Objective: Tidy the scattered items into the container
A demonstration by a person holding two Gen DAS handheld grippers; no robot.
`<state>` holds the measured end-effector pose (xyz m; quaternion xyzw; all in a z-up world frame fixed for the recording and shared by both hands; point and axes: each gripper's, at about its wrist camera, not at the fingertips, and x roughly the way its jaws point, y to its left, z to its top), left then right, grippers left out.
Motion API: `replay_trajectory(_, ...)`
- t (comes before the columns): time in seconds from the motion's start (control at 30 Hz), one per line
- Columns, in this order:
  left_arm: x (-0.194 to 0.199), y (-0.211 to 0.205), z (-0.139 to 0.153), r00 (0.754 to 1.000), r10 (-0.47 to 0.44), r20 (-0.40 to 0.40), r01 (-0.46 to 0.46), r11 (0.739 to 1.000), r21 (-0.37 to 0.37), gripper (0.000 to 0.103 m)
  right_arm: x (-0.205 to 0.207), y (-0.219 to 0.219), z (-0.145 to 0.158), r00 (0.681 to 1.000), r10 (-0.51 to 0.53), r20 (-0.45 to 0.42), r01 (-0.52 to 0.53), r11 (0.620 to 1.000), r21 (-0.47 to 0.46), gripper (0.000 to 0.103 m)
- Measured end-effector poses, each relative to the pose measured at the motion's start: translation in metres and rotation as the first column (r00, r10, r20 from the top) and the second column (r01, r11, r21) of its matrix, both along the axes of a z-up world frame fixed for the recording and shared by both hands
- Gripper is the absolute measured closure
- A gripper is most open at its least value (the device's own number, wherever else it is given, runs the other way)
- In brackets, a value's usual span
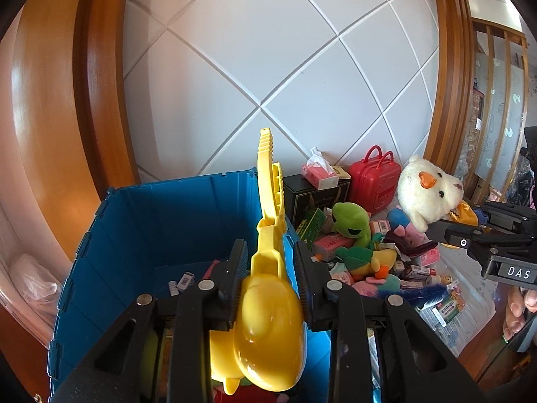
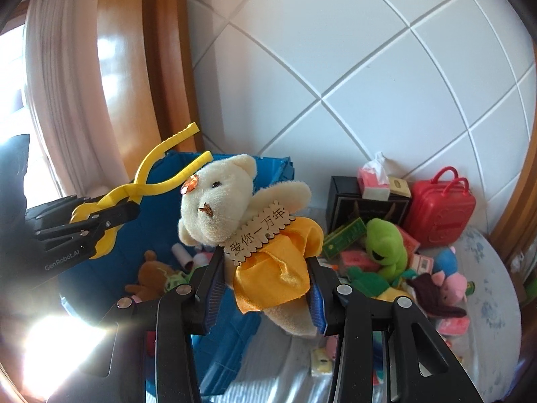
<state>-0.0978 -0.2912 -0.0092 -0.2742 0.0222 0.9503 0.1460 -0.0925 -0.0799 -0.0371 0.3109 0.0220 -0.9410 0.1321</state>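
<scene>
My left gripper [image 1: 270, 262] is shut on a yellow plastic tong toy [image 1: 268, 322] and holds it over the open blue bin [image 1: 161, 221], handles pointing up. It also shows in the right wrist view [image 2: 110, 215], left of centre. My right gripper [image 2: 265, 275] is shut on a cream teddy bear in a yellow dress [image 2: 248, 231] with a wooden tag, above the bin's right side [image 2: 228, 346]. In the left wrist view the right gripper [image 1: 436, 231] holds the bear [image 1: 426, 191] at the right.
A pile of toys lies right of the bin: a green frog plush [image 2: 386, 245], a red toy suitcase [image 2: 443, 208], a black box [image 2: 362, 205] with a tissue pack [image 2: 372, 181], a pink pig plush [image 2: 449, 282] and small boxes. The bin holds a brown plush [image 2: 151, 275].
</scene>
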Motion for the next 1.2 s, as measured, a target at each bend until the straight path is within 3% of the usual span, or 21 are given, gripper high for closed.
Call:
replay_trajectory(0.77,-0.034,-0.102,-0.018,0.982,0.186,0.043,-0.187,0.982,0.015,0.075,-0.043,-0.136,-0.005,0.972,0.236,0.007,-0.236,0.971,0.030,0.061)
replay_trajectory(1.2,-0.046,-0.114,-0.027,0.974,0.217,0.070,-0.218,0.976,0.007,0.075,-0.073,-0.160,-0.023,0.967,0.250,0.052,-0.251,0.968,0.009,0.061)
